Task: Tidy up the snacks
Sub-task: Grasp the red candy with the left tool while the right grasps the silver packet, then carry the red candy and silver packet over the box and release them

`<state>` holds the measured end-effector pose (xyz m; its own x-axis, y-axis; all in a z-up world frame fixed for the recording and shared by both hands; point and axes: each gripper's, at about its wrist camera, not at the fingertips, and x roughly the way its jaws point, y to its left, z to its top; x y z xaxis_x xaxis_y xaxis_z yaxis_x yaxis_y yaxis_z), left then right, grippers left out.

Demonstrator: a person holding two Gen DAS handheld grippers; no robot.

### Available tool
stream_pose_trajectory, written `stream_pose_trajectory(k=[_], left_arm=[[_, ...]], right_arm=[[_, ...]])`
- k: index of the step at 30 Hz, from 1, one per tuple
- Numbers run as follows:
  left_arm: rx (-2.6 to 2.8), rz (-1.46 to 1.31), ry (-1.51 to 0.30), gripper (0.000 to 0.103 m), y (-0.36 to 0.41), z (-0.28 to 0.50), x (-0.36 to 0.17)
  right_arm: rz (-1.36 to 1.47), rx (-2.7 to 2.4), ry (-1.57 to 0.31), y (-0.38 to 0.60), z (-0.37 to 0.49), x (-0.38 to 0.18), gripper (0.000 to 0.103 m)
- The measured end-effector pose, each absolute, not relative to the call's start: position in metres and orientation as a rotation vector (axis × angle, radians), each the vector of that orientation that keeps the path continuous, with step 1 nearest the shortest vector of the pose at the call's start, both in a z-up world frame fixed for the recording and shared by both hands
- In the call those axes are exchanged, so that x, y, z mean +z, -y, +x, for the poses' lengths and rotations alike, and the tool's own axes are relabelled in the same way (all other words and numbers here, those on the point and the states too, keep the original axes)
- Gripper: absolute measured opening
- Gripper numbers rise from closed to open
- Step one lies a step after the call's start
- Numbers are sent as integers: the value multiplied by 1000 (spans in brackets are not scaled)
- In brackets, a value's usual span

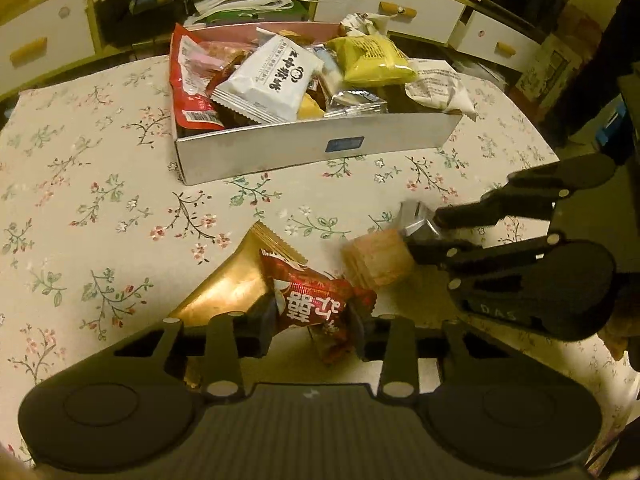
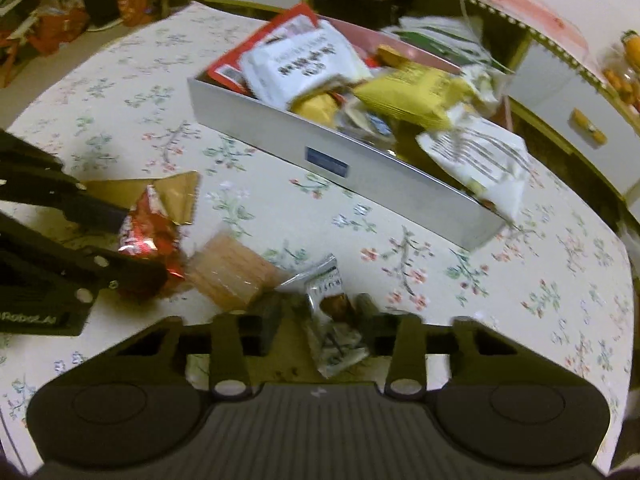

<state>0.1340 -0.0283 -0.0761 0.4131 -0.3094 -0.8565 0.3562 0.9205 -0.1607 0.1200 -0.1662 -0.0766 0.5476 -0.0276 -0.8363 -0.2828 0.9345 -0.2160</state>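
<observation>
My left gripper (image 1: 314, 322) is shut on a red snack packet (image 1: 316, 300), low over the flowered tablecloth; it also shows in the right wrist view (image 2: 148, 236). A gold packet (image 1: 230, 284) lies just behind it. My right gripper (image 2: 320, 316) is shut on a small silver snack packet (image 2: 330, 320), seen in the left wrist view (image 1: 416, 220) held at the right. A clear-wrapped stack of pink wafers (image 1: 376, 258) lies on the cloth between both grippers. A silver box (image 1: 316, 148) heaped with snack packets stands at the table's middle back.
White drawer cabinets (image 1: 384, 4) with wooden handles and cluttered shelves stand behind the table. A white packet (image 2: 480, 160) hangs over the box's right end. The table edge (image 2: 624, 248) curves away at the right.
</observation>
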Motion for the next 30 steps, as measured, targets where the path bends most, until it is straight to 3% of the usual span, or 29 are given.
stream_pose_trajectory(k=[5, 30], left_arm=[[-425, 25, -1059, 42, 26, 133, -70], [-295, -46, -885, 41, 6, 144, -22]], right_arm=[[-363, 171, -986, 157, 118, -74, 19], [-242, -36, -756, 162, 110, -13, 18]])
